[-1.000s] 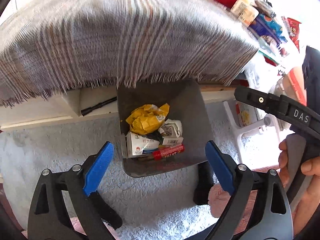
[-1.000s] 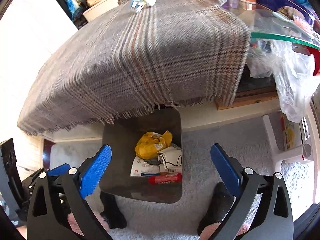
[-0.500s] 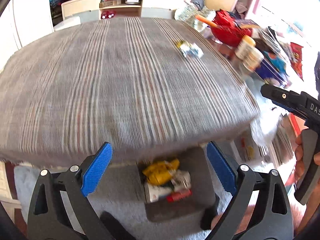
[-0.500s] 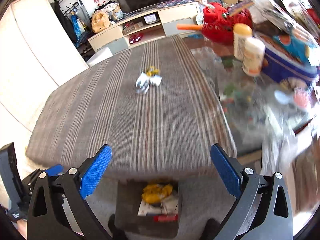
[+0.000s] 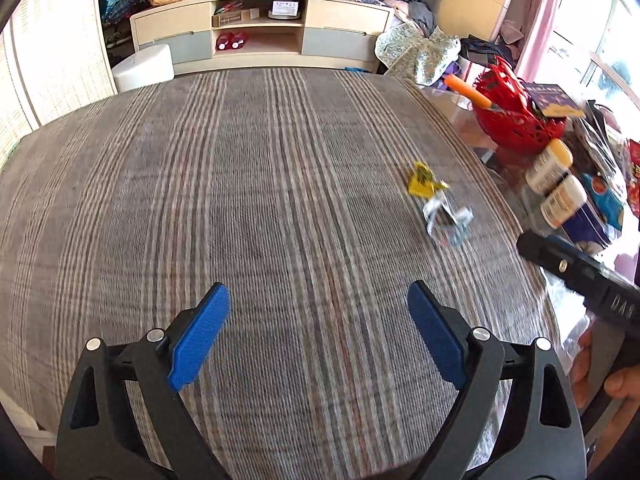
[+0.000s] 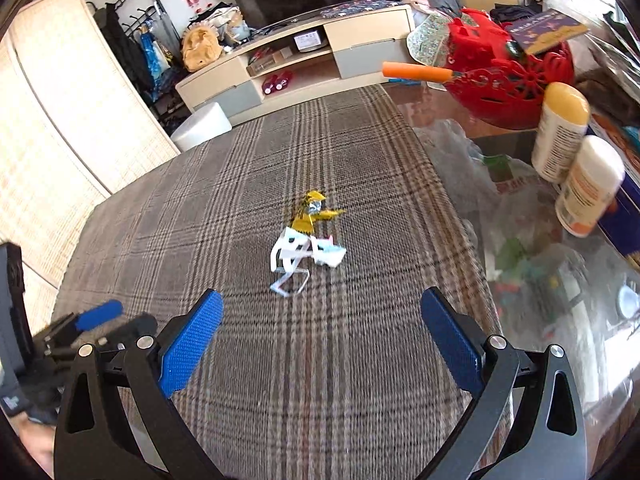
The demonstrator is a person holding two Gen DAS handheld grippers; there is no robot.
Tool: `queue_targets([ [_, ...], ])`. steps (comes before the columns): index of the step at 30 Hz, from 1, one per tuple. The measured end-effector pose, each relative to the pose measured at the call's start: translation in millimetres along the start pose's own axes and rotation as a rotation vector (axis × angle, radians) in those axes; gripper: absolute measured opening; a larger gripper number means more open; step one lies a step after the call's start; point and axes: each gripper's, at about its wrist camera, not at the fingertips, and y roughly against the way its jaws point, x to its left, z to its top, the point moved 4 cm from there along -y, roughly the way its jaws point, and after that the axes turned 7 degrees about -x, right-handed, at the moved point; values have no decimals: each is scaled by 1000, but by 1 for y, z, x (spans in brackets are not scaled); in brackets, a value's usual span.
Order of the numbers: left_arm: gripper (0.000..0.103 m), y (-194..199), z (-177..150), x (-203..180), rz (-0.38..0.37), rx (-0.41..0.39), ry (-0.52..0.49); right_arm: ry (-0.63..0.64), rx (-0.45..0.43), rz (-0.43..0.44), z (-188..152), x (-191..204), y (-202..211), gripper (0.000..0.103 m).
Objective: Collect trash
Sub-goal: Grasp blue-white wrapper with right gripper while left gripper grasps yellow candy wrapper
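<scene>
A grey woven cloth with brown and dark plaid stripes point(image 6: 320, 340) covers the worktop. On it lie a crumpled yellow wrapper point(image 6: 310, 214) and white shredded paper scraps point(image 6: 306, 254). Blue ribbed pads point(image 6: 190, 346) line the black fingers. A red openwork plastic basket point(image 6: 516, 76) holds an orange-handled tool point(image 6: 416, 71).

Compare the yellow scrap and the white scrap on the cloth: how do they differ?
The yellow scrap is smaller and crumpled tight; the white scrap is larger, with loose strips spreading out. The yellow one lies farther from the right gripper, the white one nearer. Both lie on the plaid cloth, touching, ungripped.
</scene>
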Motion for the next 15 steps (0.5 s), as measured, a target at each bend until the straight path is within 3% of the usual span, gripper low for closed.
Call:
queue_targets([
  [4, 85, -16, 23, 5, 10, -4, 1, 45, 3, -3, 6, 5, -23, 85],
  [12, 85, -42, 47, 3, 5, -9, -3, 112, 29, -19, 13, 13, -63, 75],
  [14, 85, -49, 52, -1, 2, -8, -6, 119, 41, -19, 11, 13, -71, 63],
  [15, 85, -51, 54, -3, 1, -9, -9, 125, 53, -23, 10, 12, -74, 49],
])
